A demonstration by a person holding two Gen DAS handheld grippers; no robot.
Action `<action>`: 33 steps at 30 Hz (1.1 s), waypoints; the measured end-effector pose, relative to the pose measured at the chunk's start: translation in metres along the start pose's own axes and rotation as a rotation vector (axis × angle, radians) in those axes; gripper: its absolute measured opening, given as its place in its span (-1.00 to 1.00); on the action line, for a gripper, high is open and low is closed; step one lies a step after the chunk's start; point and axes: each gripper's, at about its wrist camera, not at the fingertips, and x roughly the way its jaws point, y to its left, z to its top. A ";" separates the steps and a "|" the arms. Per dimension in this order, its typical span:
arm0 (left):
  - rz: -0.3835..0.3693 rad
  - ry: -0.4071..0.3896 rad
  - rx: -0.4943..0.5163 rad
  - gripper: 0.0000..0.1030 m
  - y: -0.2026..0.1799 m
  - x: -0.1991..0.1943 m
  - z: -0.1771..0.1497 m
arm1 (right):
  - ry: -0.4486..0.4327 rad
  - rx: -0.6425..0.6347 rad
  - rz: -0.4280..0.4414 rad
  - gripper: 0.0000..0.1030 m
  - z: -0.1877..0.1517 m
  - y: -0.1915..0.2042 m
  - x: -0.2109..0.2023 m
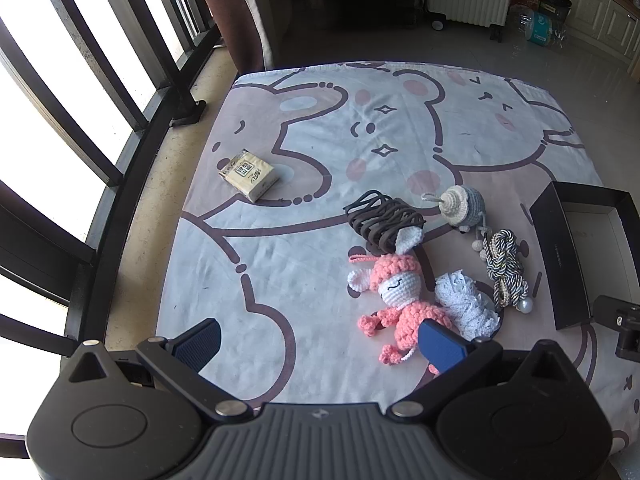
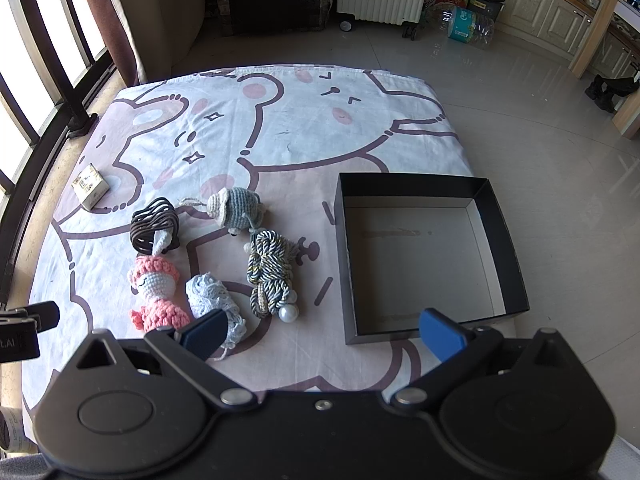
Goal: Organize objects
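Both grippers, left gripper [image 1: 320, 346] and right gripper [image 2: 322, 332], hover with jaws spread, empty. Nearest is the pink crochet doll [image 1: 394, 304], at lower right in the left view, long axis diagonal; the black box [image 2: 516, 248] sits empty at right.

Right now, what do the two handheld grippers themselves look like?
Both match: the left gripper and the right gripper each have a black body with a ribbed grey-black centre plate, two round housings, silver pivot bolts, and angled black links carrying blue fingers with textured pads. No cables, sleeves or hands are visible.
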 end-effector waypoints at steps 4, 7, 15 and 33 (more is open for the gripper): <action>-0.001 0.000 -0.001 1.00 0.000 0.000 0.000 | 0.000 0.000 0.000 1.00 0.000 0.000 0.000; -0.001 0.001 -0.001 1.00 0.000 0.000 -0.001 | 0.000 0.001 -0.001 1.00 0.000 0.000 0.000; -0.003 0.002 -0.001 1.00 0.000 0.000 -0.001 | 0.001 0.001 -0.002 1.00 0.000 0.001 0.000; -0.005 0.005 -0.002 1.00 -0.001 0.000 -0.002 | 0.003 0.001 -0.004 1.00 -0.001 0.001 0.001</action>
